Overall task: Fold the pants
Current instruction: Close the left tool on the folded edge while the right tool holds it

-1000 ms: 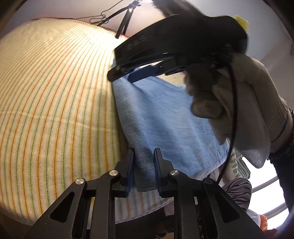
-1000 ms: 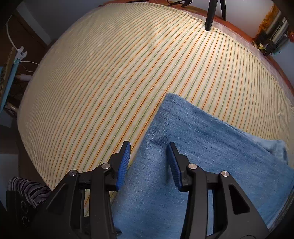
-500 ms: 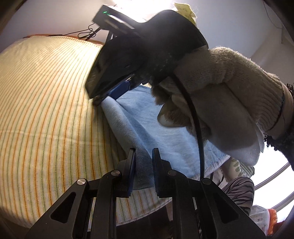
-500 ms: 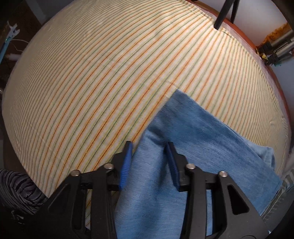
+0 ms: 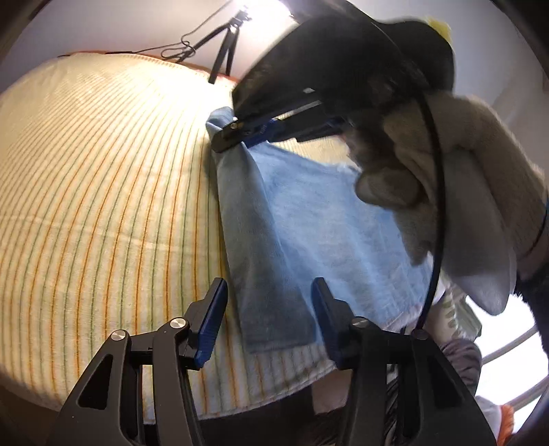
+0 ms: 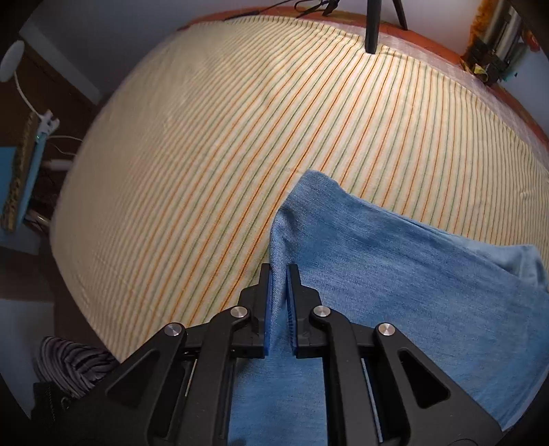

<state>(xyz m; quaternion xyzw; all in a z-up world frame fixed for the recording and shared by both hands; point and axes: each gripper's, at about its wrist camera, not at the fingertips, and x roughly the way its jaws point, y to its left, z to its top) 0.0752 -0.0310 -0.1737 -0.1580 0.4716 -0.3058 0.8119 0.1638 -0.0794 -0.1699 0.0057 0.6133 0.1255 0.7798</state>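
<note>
Light blue denim pants [image 5: 308,219] lie folded on the striped bed cover [image 5: 103,192]. My left gripper [image 5: 266,308] is open, its fingers astride the near corner of the pants without holding it. My right gripper [image 6: 278,291] is shut on the left edge of the pants [image 6: 394,260] and pinches it up into a ridge. In the left wrist view the right gripper [image 5: 254,132] shows at the far corner of the pants, held by a gloved hand [image 5: 456,178].
A black tripod [image 6: 372,25] stands at the far edge of the bed, also in the left wrist view [image 5: 224,51]. The bed's front edge [image 5: 274,394] is just below the left gripper. Striped clothing [image 6: 72,360] lies off the bed at lower left.
My left gripper has opened and let go of the near corner of the pants. My right gripper has closed on the pants' left edge and gathered it.
</note>
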